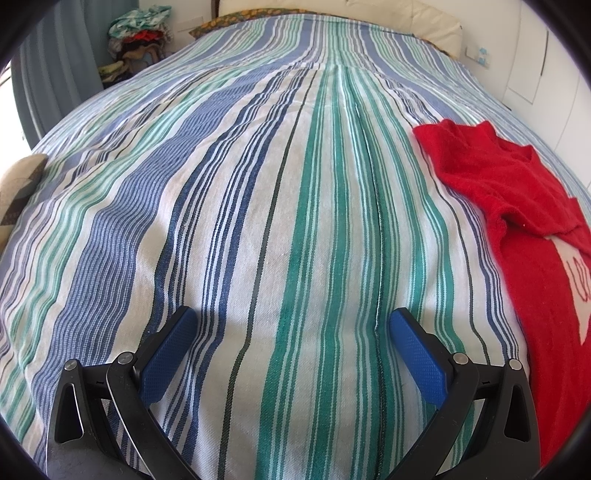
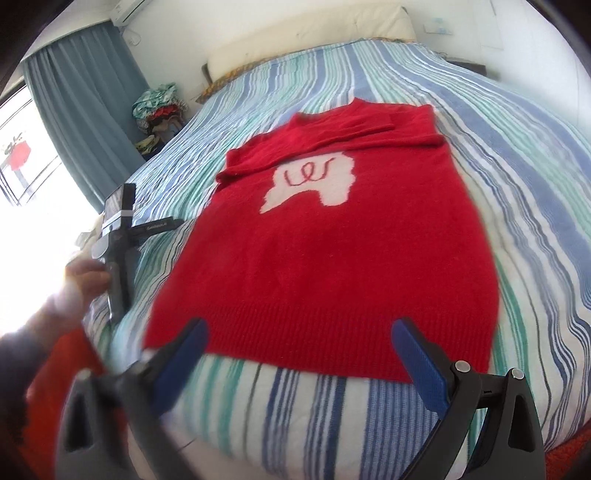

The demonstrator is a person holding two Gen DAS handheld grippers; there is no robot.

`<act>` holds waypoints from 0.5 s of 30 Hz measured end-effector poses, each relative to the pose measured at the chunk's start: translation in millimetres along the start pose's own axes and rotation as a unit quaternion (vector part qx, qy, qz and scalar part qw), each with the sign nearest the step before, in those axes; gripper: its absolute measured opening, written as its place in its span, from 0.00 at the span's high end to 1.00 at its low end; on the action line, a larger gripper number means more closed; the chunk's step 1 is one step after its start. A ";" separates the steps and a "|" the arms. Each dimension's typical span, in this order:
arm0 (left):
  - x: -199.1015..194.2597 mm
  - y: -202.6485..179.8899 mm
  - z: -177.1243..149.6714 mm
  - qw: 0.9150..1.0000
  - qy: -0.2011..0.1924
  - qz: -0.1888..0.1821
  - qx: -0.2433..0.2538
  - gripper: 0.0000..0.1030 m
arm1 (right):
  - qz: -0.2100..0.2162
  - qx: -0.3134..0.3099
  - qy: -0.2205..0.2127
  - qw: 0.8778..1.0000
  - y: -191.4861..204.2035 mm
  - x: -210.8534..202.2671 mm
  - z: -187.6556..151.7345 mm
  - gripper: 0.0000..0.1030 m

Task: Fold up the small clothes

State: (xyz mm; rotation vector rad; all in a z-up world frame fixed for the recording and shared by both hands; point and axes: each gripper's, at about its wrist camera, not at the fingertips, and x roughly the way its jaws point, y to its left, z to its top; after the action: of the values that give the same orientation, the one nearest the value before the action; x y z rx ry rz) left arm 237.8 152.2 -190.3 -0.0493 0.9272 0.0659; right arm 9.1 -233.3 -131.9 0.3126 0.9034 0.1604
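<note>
A small red knitted sweater (image 2: 325, 251) with a white patch and red squiggle lies flat on the striped bed cover, hem toward me, a sleeve folded across its top. My right gripper (image 2: 295, 332) is open and empty, just above the hem. In the left wrist view the sweater (image 1: 517, 206) lies at the right edge. My left gripper (image 1: 291, 321) is open and empty over bare striped cover, left of the sweater. The left gripper's body (image 2: 118, 236) shows in the right wrist view, held by a hand at the bed's left side.
The striped cover (image 1: 221, 184) spans the whole bed. A pile of clothes (image 2: 159, 107) sits beyond the far left corner by a blue curtain (image 2: 85, 103). Pillows (image 2: 314, 33) lie at the headboard. A patterned cushion (image 1: 18, 184) is at the left edge.
</note>
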 end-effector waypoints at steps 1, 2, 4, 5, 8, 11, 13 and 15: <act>0.0 0.1 -0.1 1.000 0.000 0.000 0.000 0.00 | -0.002 0.021 -0.007 1.000 -10.6 -3.4 1.5 0.04; -0.1 0.1 -0.1 1.000 0.000 0.000 0.000 0.00 | -0.003 0.043 -0.013 0.999 -21.0 -6.7 2.7 0.04; -0.1 -0.5 -0.3 1.000 0.000 0.002 0.001 0.00 | -0.005 0.083 -0.024 0.996 -38.8 -13.0 3.6 0.04; -0.1 -1.1 -0.4 1.000 0.000 0.004 0.002 0.00 | -0.005 0.097 -0.029 0.995 -45.3 -16.2 3.7 0.04; 0.0 -0.3 -0.4 1.000 0.000 0.001 0.000 0.00 | -0.007 0.109 -0.041 0.993 -51.8 -24.6 4.1 0.04; -0.1 0.1 -0.1 1.000 0.000 0.000 0.000 0.00 | -0.008 0.097 -0.041 0.994 -46.9 -25.8 3.1 0.04; -0.4 0.1 -0.4 1.000 -0.001 0.002 0.002 0.00 | -0.007 0.089 -0.033 0.995 -43.3 -21.4 2.1 0.04; -0.5 1.3 -0.7 1.000 -0.004 -0.001 0.001 0.00 | -0.006 0.083 -0.028 0.996 -40.0 -17.6 0.5 0.04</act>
State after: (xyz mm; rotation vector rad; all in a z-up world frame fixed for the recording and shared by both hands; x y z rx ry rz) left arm 236.8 153.4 -190.4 -0.0489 0.9200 0.0637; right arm -1.0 -275.8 -131.8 0.4645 0.8641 0.0642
